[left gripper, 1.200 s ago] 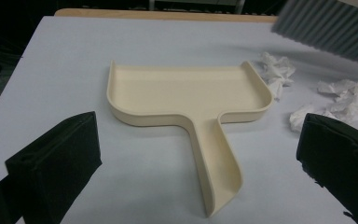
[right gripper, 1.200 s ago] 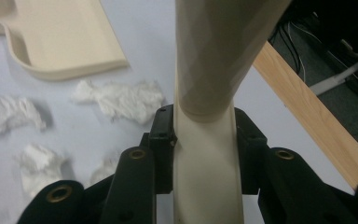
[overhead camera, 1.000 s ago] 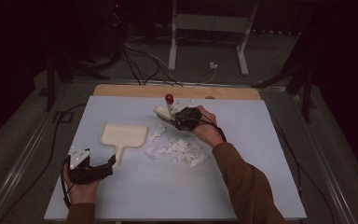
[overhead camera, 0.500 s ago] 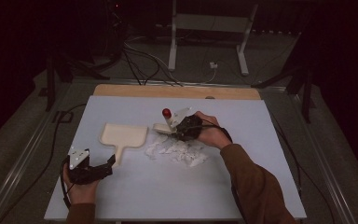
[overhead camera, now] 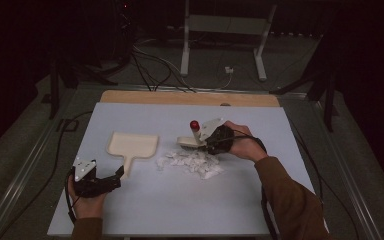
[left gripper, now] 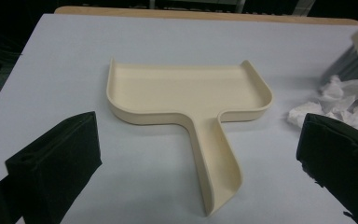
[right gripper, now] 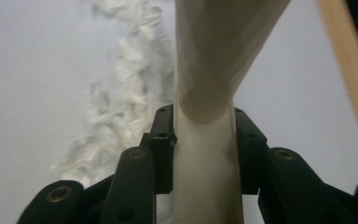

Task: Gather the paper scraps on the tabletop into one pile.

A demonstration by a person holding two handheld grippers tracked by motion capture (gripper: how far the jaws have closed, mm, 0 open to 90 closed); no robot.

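Note:
A cream dustpan (overhead camera: 132, 145) lies flat on the pale table, its handle pointing toward me. My left gripper (overhead camera: 115, 175) rests just short of that handle, open; in the left gripper view the dustpan (left gripper: 186, 91) lies between the wide-apart jaws of the left gripper (left gripper: 198, 154). A pile of white paper scraps (overhead camera: 192, 162) sits right of the pan. My right gripper (overhead camera: 212, 142) is shut on a cream brush (overhead camera: 190, 141) with a red knob (overhead camera: 194, 124), held at the pile's far edge. The brush handle (right gripper: 205, 154) is pinched between the jaws.
A wooden strip (overhead camera: 190, 98) runs along the table's far edge. Behind it stand a metal stand's legs (overhead camera: 220, 45) and loose cables (overhead camera: 150, 65) on the floor. Bare table top (overhead camera: 180, 205) lies in front of the scraps.
My right gripper has carried the brush from farther back on the table toward me, down to the far edge of the scrap pile. The left gripper and dustpan have stayed put.

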